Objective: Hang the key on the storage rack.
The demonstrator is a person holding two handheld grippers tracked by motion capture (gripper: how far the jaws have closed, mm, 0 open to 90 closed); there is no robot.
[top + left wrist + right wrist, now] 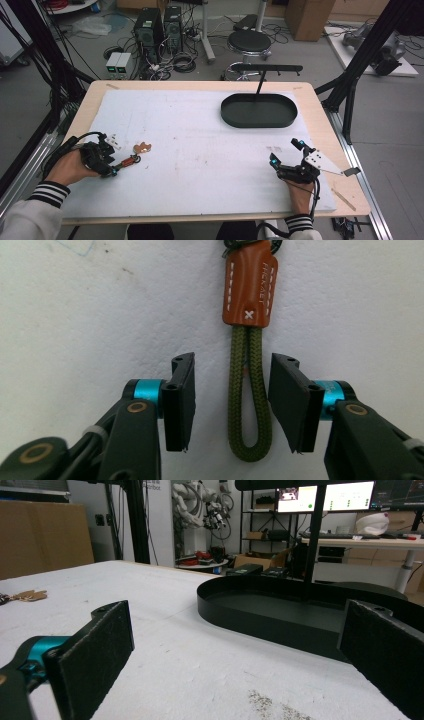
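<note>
A keychain lies on the white mat at the left: an olive-green cord loop (250, 400) joined to a brown leather tab (249, 287), with a tan wooden charm (142, 147) at its far end. My left gripper (111, 159) is open, its black jaws standing on either side of the cord loop (121, 165) without touching it. My right gripper (286, 153) rests open on the mat at the right, nothing between its jaws. In the right gripper view the wooden charm (30, 595) shows far left.
A black oval tray (259, 111) sits at the back right of the mat, a black stand (265, 70) rising behind it. The white mat (200, 150) covers most of the wooden table. A stool, computer towers and cables are on the floor beyond.
</note>
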